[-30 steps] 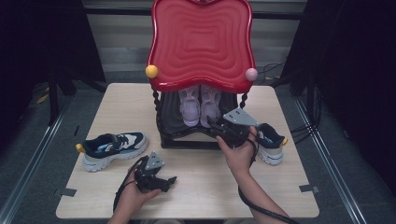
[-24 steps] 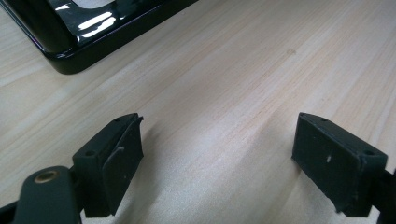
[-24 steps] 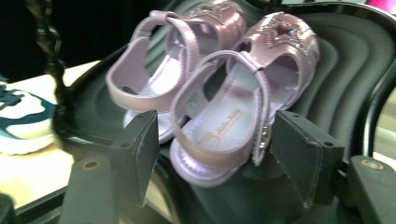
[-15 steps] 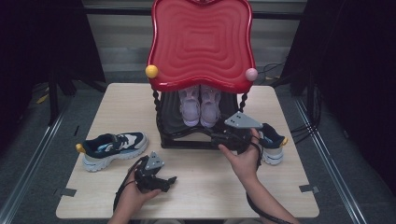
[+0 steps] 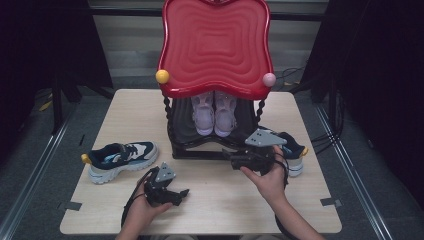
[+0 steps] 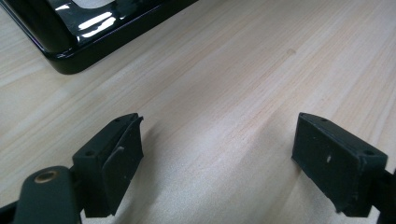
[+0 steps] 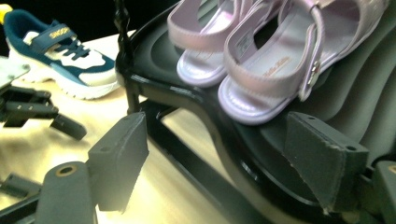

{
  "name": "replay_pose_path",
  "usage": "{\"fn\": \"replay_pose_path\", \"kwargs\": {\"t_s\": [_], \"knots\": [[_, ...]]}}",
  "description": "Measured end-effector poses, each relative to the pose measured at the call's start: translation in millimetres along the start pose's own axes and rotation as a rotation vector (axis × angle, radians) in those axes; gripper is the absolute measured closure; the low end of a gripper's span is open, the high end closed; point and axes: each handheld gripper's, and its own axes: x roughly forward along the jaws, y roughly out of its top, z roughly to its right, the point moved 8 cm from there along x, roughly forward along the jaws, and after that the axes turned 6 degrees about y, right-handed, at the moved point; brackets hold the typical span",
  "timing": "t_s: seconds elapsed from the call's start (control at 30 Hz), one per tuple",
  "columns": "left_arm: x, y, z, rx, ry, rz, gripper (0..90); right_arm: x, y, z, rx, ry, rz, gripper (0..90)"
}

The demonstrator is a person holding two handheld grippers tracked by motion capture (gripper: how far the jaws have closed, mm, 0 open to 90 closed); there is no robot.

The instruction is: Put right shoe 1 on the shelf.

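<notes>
- Pale wooden worktop (image 5: 215,210) carried a black shoe rack (image 5: 200,150) holding lilac sandals (image 5: 214,114).
- Right gripper (image 7: 224,163), jaws just widened and empty, faced the sandals.
- Left gripper (image 6: 217,158) rested wide open, empty.

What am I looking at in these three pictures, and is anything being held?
A person sits at a wooden table holding a two-jaw tool in each hand. The high view looks down from above. The other two pictures come from cameras riding on the tools, looking along their black jaws.

On the table stands a small rack with a red top; a pair of lilac sandals sits on its dark lower shelf. One blue and white sneaker lies to the left, another to the right.

The left tool rests open over bare wood. The right tool faces the shelf front, its jaws just opened wider, gripping nothing.
</notes>
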Motion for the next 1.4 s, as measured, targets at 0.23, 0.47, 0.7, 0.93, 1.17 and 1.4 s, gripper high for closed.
{"fn": "replay_pose_path", "kwargs": {"t_s": [0.23,0.47,0.7,0.93,1.17,1.4], "knots": [[0.0,0.0,0.1,-0.001,0.000,0.000,15.4,-3.9,-12.0,-6.3,-0.003,0.060,-0.031,19.3],[0.0,0.0,0.0,-0.001,0.000,0.000,15.4,-4.8,-27.1,-11.9,-0.017,0.090,-0.070,16.7],[0.0,0.0,0.1,-0.001,0.000,0.000,15.4,-7.4,-43.7,-15.6,-0.028,0.122,-0.102,14.6],[0.0,0.0,0.0,-0.001,0.000,0.000,15.4,-11.0,-62.8,-14.2,-0.030,0.144,-0.140,13.8],[0.0,0.0,0.1,-0.002,0.000,0.000,15.4,-17.3,-80.1,-11.6,-0.026,0.173,-0.161,13.2],[0.0,0.0,0.1,-0.001,0.000,0.000,15.4,-22.0,-97.6,-10.1,-0.025,0.185,-0.186,13.1]]}}
